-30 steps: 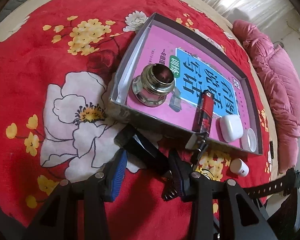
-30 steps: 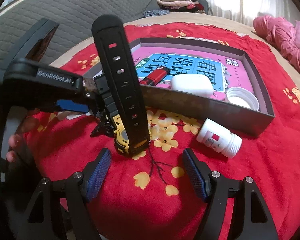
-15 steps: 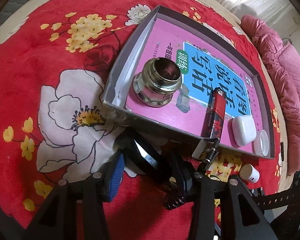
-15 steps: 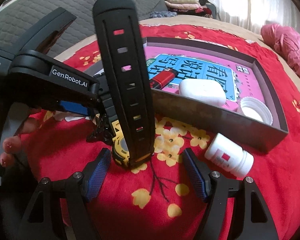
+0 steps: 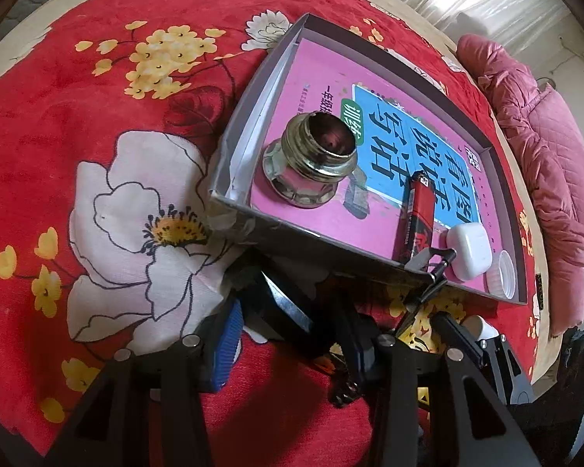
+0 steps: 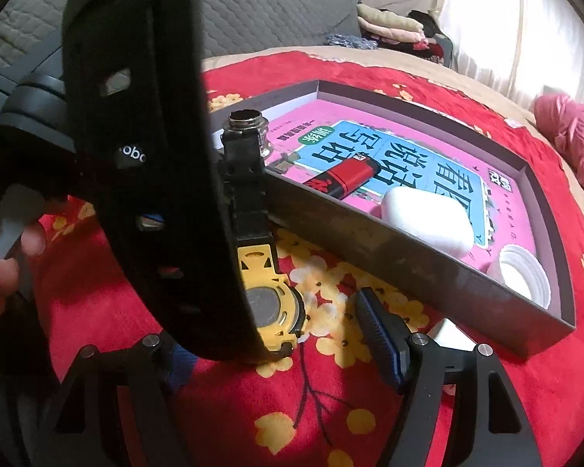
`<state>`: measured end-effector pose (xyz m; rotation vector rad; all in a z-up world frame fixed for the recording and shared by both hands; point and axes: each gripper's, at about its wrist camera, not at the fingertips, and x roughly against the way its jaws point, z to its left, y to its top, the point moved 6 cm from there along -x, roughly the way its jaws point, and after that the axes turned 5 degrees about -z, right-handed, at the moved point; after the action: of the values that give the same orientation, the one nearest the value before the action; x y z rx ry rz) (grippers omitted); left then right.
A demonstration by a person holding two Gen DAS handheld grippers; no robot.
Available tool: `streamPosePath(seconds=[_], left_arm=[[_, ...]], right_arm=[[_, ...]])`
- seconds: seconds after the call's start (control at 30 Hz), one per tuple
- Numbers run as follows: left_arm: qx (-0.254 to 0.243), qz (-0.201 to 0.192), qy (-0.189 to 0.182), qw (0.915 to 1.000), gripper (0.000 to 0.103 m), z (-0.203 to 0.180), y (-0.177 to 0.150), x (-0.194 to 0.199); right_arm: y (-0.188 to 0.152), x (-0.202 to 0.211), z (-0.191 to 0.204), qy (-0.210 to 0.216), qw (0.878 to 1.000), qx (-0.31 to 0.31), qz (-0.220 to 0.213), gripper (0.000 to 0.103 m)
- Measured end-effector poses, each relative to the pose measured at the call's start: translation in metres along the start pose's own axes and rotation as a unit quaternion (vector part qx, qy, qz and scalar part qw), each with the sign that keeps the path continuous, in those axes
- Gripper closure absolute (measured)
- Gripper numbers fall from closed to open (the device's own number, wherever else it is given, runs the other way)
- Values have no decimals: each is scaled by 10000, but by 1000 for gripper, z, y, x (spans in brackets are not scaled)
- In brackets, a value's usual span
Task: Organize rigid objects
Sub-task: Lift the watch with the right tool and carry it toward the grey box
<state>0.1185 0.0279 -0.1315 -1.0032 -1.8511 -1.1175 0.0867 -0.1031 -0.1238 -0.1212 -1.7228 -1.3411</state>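
The left tool (image 5: pixel 292 330) is seen at six o'clock in the left wrist view, clamped on the black strap of a watch (image 5: pixel 276 311), which is pinched between its blue pads. Its jaws have eased a little wider in the last moment, yet the strap is held.

Just beyond the tool, toward one o'clock, a shallow grey box (image 5: pixel 311 241) is set on a red flowered blanket (image 5: pixel 78 116). A pink and blue book cover lines the box floor. On it, a metal threaded fitting (image 5: pixel 311 159) stands near the centre of the view. A red and black lighter (image 5: pixel 416 214) lies toward three o'clock. A white earbud case (image 5: pixel 469 251) and a white cap (image 5: pixel 504 272) are found at four o'clock. A small white bottle (image 5: pixel 482 327) is glimpsed outside the box at four o'clock, mostly hidden.

In the right wrist view, the right tool (image 6: pixel 276 334) is seen at six o'clock with its jaws apart; they have just been narrowing. The watch is between them, its yellow case on the blanket, and a gap is visible between the case and the right pad. The strap rises to eleven o'clock, gripped by the left tool at nine o'clock. A person's fingers (image 6: pixel 4 272) are seen at nine o'clock. The box lies from one to four o'clock.
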Motion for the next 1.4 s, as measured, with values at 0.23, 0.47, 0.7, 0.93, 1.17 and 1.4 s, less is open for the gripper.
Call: streamPosePath(seconds=[0.23, 0.47, 0.7, 0.93, 1.17, 1.4], left_arm=[[-3, -22, 117, 9999, 57, -3, 1, -2], [-172, -118, 493, 9986, 57, -11, 2, -8], [-304, -182, 519, 9980, 59, -11, 1, -6], [-180, -295, 189, 9992, 68, -2, -3, 7], [-170, -761, -219, 9967, 78, 1, -3, 33], [-453, -857, -242, 9950, 80, -9, -6, 43]], right_arm=[[-1, 1, 12, 151, 9999, 68, -14, 55], [0, 6, 11, 118, 9998, -139, -1, 59], [5, 28, -3, 54, 9983, -545, -206, 59], [7, 38, -19, 6, 9950, -948, -297, 59], [9, 43, -10, -22, 9949, -940, -378, 59], [9, 49, -4, -53, 9948, -940, -387, 59]])
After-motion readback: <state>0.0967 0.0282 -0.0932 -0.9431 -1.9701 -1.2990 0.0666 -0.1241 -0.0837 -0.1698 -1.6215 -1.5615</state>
